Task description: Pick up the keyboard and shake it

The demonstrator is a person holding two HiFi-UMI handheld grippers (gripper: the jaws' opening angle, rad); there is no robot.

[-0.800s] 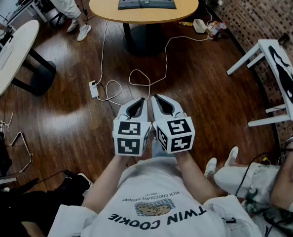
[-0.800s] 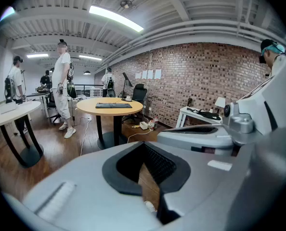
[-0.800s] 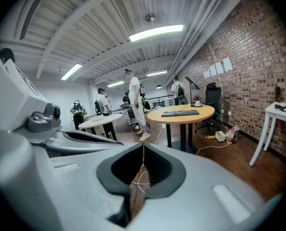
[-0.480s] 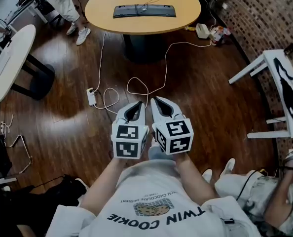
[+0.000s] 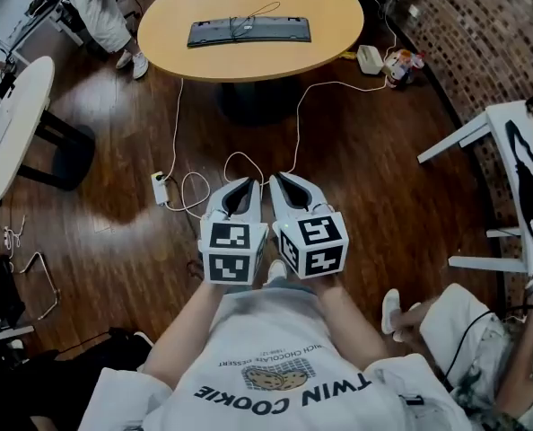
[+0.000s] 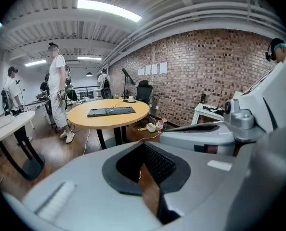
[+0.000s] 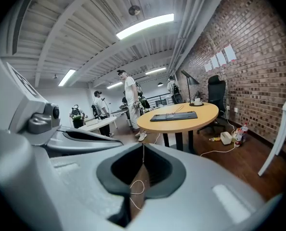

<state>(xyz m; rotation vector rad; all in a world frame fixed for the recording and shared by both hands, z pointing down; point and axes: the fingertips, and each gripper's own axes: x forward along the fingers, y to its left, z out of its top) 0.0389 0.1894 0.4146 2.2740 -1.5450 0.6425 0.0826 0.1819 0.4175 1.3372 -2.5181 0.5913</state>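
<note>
Head view: the left gripper and right gripper sit side by side at the person's chest, both with jaws closed on nothing. Beyond a power strip on the wood floor, the keyboard lies on the round table, well apart from both.

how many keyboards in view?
1. The keyboard lies on the round table, across the room. The white table at left is partly out of frame, so more could be hidden.
</note>
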